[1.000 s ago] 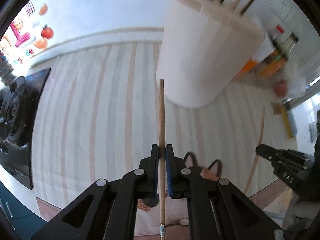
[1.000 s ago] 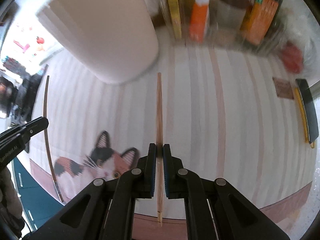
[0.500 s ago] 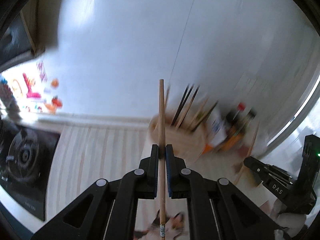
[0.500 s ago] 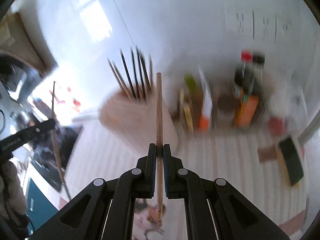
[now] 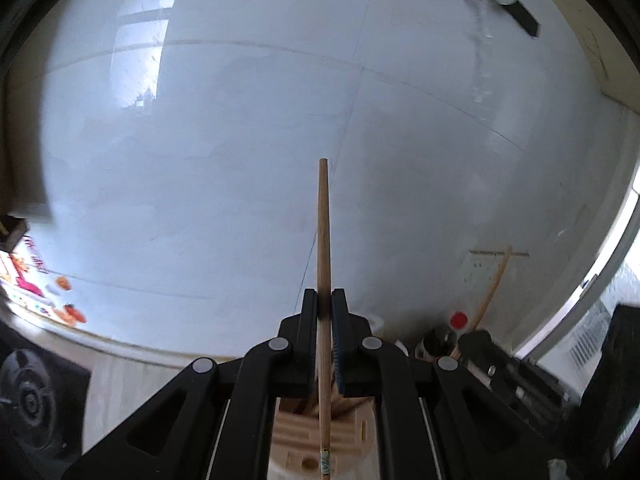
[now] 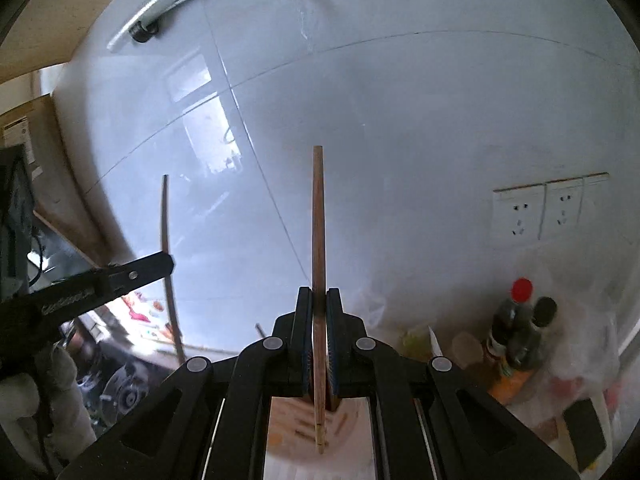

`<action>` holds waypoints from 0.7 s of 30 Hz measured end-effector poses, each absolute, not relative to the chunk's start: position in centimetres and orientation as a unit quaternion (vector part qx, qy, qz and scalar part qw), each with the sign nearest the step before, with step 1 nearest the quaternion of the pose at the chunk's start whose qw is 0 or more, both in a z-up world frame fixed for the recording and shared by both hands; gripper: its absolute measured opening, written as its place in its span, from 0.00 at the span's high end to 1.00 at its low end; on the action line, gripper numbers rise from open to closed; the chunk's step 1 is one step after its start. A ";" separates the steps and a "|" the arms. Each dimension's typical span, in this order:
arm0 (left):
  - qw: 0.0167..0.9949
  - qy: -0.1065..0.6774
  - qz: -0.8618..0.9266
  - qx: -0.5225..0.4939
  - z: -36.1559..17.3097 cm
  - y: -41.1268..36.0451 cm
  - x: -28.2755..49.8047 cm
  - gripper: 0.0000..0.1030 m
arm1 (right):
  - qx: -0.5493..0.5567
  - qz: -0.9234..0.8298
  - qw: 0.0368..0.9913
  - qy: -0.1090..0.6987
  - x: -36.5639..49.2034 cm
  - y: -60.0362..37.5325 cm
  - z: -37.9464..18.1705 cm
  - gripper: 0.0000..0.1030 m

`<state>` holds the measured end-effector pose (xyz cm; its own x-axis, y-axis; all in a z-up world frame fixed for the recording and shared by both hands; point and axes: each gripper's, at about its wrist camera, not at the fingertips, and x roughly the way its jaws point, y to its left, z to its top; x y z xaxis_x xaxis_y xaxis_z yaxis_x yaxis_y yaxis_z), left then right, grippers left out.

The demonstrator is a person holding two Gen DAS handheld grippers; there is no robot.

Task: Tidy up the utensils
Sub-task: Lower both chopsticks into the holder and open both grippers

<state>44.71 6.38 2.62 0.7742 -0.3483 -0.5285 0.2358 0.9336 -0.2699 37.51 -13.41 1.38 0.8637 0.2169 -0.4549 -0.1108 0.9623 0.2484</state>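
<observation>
Two chopsticks, each clamped upright between one gripper's fingers: left chopstick (image 5: 323, 240), right chopstick (image 6: 318, 232)

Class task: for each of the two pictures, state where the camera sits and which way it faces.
Left wrist: on the left gripper, facing the white tiled wall; its jaws clamp a chopstick; right gripper at right.
Right wrist: on the right gripper, facing the same wall; its jaws clamp another chopstick; left gripper at left.
Shared: wall, utensil holder, red-capped bottle.
</observation>
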 end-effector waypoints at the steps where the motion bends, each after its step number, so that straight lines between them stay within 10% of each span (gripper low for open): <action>1: 0.936 0.298 -0.160 -0.099 2.2 6.4 45.4 0.96 | 0.107 0.083 0.960 0.244 38.0 -13.1 1.0 0.93; 21: 0.945 0.267 -0.180 -0.055 -4.6 4.5 50.3 0.96 | 0.099 0.049 0.975 0.195 42.1 -10.7 -3.8 0.93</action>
<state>50.34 4.52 -4.56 0.7924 -0.3699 -0.4851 0.3110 0.9290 -0.2005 42.15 -10.66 -3.80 0.9190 0.1345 -0.3705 -0.0570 0.9755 0.2126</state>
